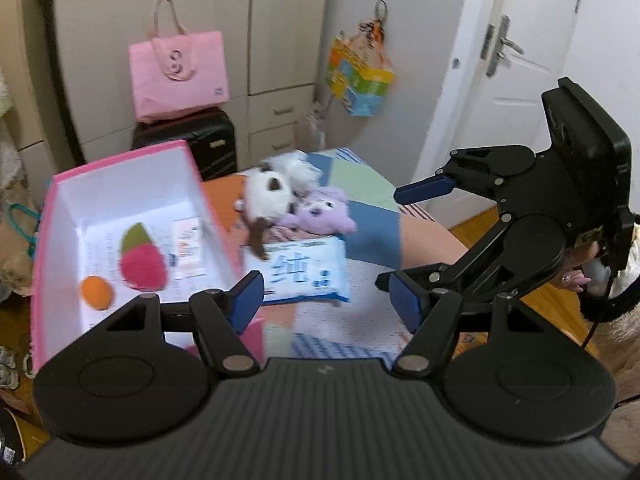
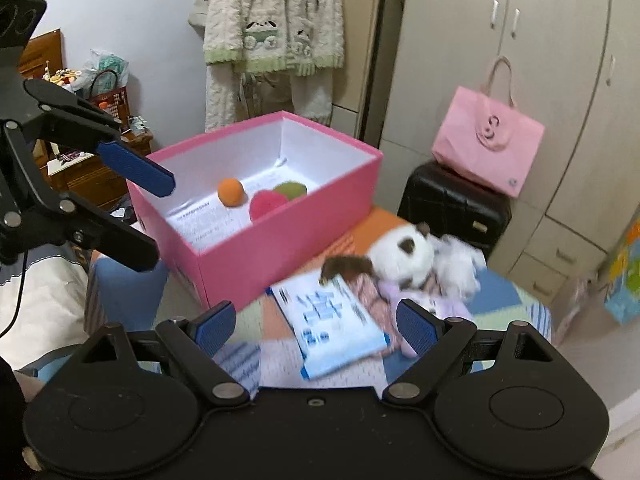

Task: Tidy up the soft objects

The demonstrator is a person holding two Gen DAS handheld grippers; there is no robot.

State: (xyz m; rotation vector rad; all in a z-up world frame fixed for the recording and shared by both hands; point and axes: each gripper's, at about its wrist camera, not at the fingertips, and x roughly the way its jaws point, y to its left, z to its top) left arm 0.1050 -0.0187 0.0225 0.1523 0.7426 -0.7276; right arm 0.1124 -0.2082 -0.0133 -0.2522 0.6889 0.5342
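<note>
An open-topped pink box [image 1: 120,160] [image 2: 280,224] stands on a patchwork blanket [image 1: 360,184]. It holds an orange ball [image 1: 96,292] [image 2: 231,191] and a pink and green plush fruit [image 1: 142,260] [image 2: 268,202] on printed paper. Beside the box lies a heap: a white and brown plush animal [image 1: 268,192] [image 2: 404,256], a purple plush [image 1: 324,214] and a blue and white wipes pack [image 1: 304,272] [image 2: 332,324]. My left gripper [image 1: 326,302] [image 2: 152,216] hangs open near the box's front corner, nothing between its fingers. My right gripper [image 2: 316,328] [image 1: 400,236] is open above the wipes pack and touches nothing.
A pink tote bag [image 1: 180,72] [image 2: 488,148] sits on a black suitcase [image 1: 208,140] [image 2: 456,204] before pale wardrobes. A colourful bag [image 1: 360,80] hangs near a white door [image 1: 512,60]. Fluffy clothing [image 2: 272,32] hangs behind the box. A person's forearm [image 1: 432,244] crosses the blanket.
</note>
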